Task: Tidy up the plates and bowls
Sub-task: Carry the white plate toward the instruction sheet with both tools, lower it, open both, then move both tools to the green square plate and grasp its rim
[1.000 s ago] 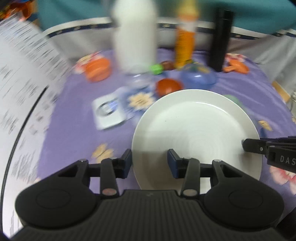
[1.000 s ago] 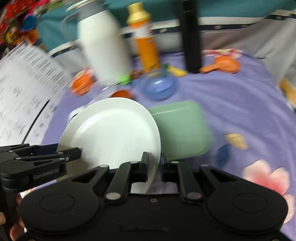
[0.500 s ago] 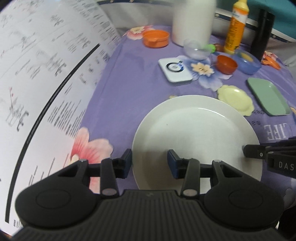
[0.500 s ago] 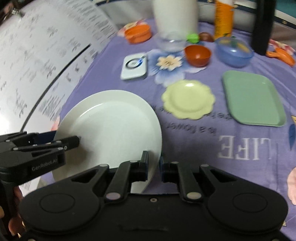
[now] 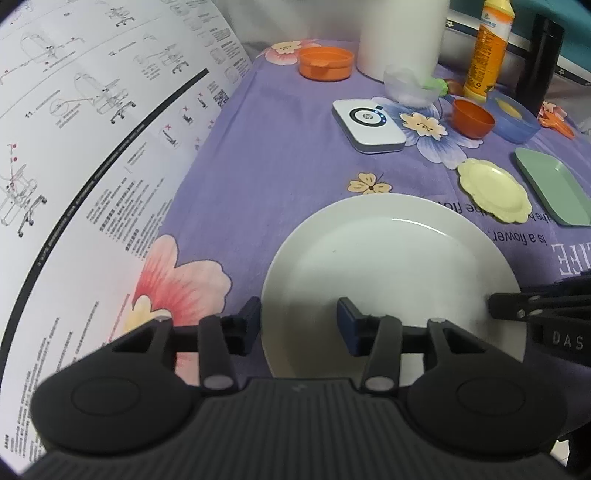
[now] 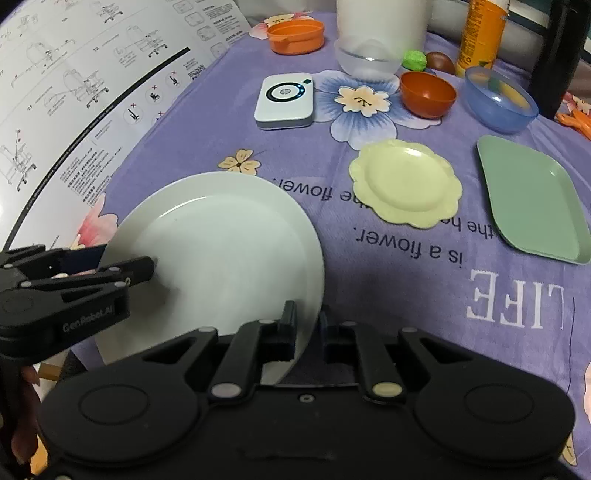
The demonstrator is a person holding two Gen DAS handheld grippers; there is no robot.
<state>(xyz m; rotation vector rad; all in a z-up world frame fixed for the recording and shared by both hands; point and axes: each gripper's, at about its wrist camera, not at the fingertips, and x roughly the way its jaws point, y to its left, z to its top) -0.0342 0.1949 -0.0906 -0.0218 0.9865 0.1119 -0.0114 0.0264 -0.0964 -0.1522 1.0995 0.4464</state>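
A large white plate (image 5: 395, 273) is held tilted above the purple tablecloth; it also shows in the right wrist view (image 6: 221, 251). My right gripper (image 6: 308, 332) is shut on the plate's near right rim. My left gripper (image 5: 299, 325) is open, its jaws astride the plate's left rim without pinching it. A scalloped yellow plate (image 6: 406, 186), a green rectangular plate (image 6: 532, 201), an orange-brown bowl (image 6: 426, 92), a blue bowl (image 6: 498, 98) and a clear bowl (image 6: 367, 55) lie beyond on the cloth.
A large printed instruction sheet (image 5: 81, 147) covers the left side. A white device (image 6: 286, 99), an orange lidded bowl (image 6: 295, 35), a white jug (image 6: 382, 22), an orange bottle (image 6: 480, 33) and a black flask (image 6: 561, 51) stand at the back.
Both grippers and the white plate have swung down and left, from above the green plate and bowls to low over the cloth's front left. The grips look unchanged.
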